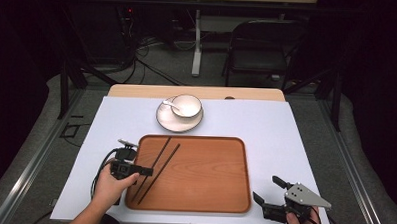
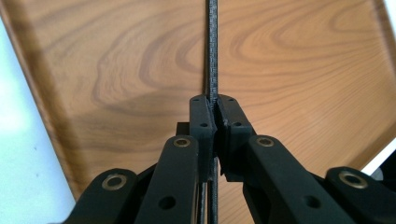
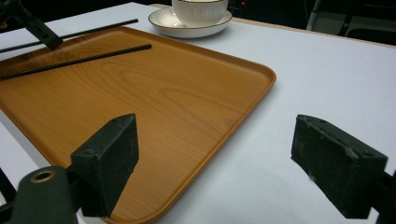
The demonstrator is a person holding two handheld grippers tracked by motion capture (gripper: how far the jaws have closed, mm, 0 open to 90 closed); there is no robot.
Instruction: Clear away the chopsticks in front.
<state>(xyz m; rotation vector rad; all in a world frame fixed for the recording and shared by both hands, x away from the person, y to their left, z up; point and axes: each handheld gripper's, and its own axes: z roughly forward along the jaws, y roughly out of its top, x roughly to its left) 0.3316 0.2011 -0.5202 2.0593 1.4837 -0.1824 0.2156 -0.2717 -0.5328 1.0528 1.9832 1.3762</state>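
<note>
Over tray (image 2: 116, 84), left gripper (image 2: 215, 116) clamps chopstick (image 2: 213, 46); apparently unlabelled.

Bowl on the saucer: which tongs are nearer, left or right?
Left. The left tongs sit at the tray's left edge, shut on a chopstick, below-left of the bowl. The right tongs are open off the tray's near right corner, farther away.

- The left gripper (image 1: 145, 170), at the high view's seven o'clock, points toward three o'clock, jaws pinched together, left hand (image 1: 113, 185) behind it.
- The right gripper (image 1: 266, 190), at five o'clock, points toward ten o'clock, jaws spread wide.
</note>
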